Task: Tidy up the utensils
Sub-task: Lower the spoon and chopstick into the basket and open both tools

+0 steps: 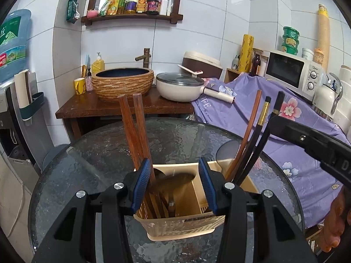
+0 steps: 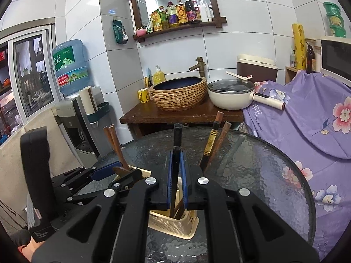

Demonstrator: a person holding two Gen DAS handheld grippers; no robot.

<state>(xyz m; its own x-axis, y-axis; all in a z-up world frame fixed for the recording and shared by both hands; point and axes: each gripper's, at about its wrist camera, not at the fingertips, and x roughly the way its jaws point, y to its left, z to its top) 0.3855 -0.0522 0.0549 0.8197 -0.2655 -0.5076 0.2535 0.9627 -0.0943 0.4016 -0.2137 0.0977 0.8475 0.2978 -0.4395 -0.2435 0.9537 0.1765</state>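
White glossy wall tiles [image 2: 241, 22] with thin grey joints cover the room. A dark wooden-framed mirror shelf [image 2: 179, 29] carries bottles, above a dark brown wooden washstand [image 2: 182, 115] with a woven-textured round basin [image 2: 178, 95] and a brass tap [image 2: 198, 65]. To the left, a sliding window [image 2: 28, 74] stands behind a blue water-cooler bottle [image 2: 70, 65]. A lilac floral cloth [image 2: 307, 118] drapes the furniture at right, and a white microwave oven [image 1: 294, 72] sits beyond it.

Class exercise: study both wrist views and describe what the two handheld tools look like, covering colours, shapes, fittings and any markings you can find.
Both tools are matt black plastic with angular linkage arms, cut-out slots and round silver pivot bolts. The left tool has two fingers faced with ribbed blue pads; the right tool has the same blue pads. In the right wrist view, the left tool's boxy black handle carries a small white label too small to read, and a grey strap.
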